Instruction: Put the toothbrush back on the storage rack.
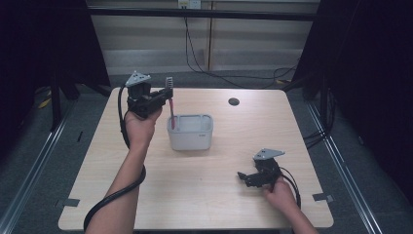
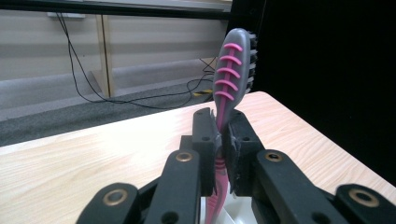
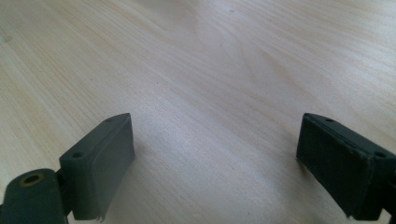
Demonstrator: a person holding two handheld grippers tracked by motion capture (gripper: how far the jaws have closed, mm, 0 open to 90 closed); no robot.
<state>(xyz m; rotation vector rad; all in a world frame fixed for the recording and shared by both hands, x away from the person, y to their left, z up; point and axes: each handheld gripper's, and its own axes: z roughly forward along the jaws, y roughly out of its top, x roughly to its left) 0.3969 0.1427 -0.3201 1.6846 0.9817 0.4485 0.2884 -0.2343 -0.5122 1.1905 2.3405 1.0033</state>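
Toothbrush stands in the bin (left end), mid-table.

A light wood-grain counter with rounded corners fills the middle of the high view. Near its upper right a small dark round spot sits in the surface. Beyond the counter's far edge, black cables hang down a pale panelled wall and trail over grey floor. Dark curtains close off the upper left and right of the frame.
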